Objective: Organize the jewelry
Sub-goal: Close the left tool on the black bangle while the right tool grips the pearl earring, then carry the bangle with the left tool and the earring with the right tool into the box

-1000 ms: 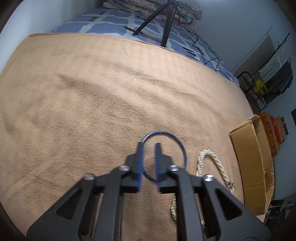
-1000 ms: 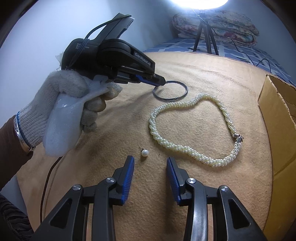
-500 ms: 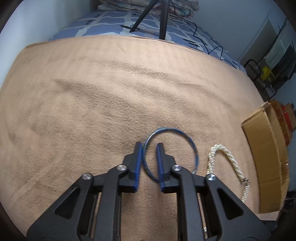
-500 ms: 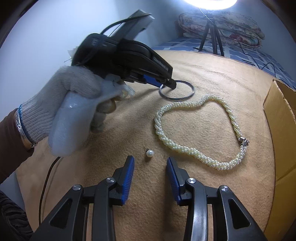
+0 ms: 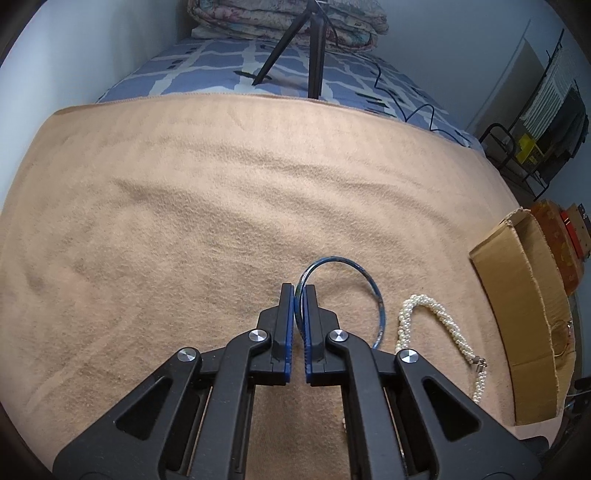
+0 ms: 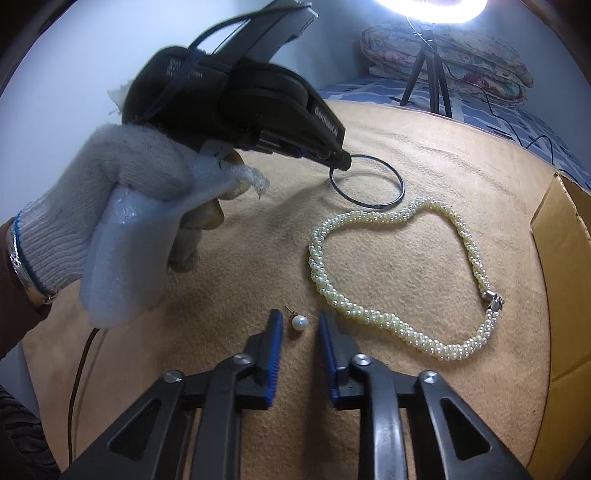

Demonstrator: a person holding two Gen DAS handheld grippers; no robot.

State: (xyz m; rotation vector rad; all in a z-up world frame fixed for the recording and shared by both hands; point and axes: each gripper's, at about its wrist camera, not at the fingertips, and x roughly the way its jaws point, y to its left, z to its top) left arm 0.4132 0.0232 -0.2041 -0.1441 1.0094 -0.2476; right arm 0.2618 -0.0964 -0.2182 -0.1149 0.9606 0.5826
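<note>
Blanket [image 5: 184,221]: tan, lightly rippled, spread over a blue patterned sheet [image 5: 221,62]. Its far hem ran across at 12 o'clock in the left wrist view. The stretch from 9 through 12 o'clock lay bare and open. Box [image 5: 517,295]: brown cardboard, open-topped, walling the blanket's edge at 3 o'clock. Tripod [image 5: 314,48]: black legs on the sheet past the far hem at 12, with folded quilts [image 5: 288,18] behind it. Bangle [image 5: 370,281]: thin dark-blue ring, near the blanket's middle, just ahead of the left gripper [image 5: 299,290]. The gripper's jaws were closing, pinching the ring's near-left rim between blue pads, with the rest of the ring out at 1 o'clock. A gloved hand [image 6: 122,192] held that gripper at 10 o'clock in the right wrist view. Necklace [image 6: 376,317]: twisted strands of small cream pearls with a metal clasp, in an open loop between bangle and box, just beside the bangle; whether it touched cannot be told. Earring [image 6: 299,323]: single white pearl on a short post, on the blanket left of the necklace's near end. It sat between the tips of the right gripper [image 6: 301,315], whose jaws were closing, the pads apart from the pearl on both sides.
</note>
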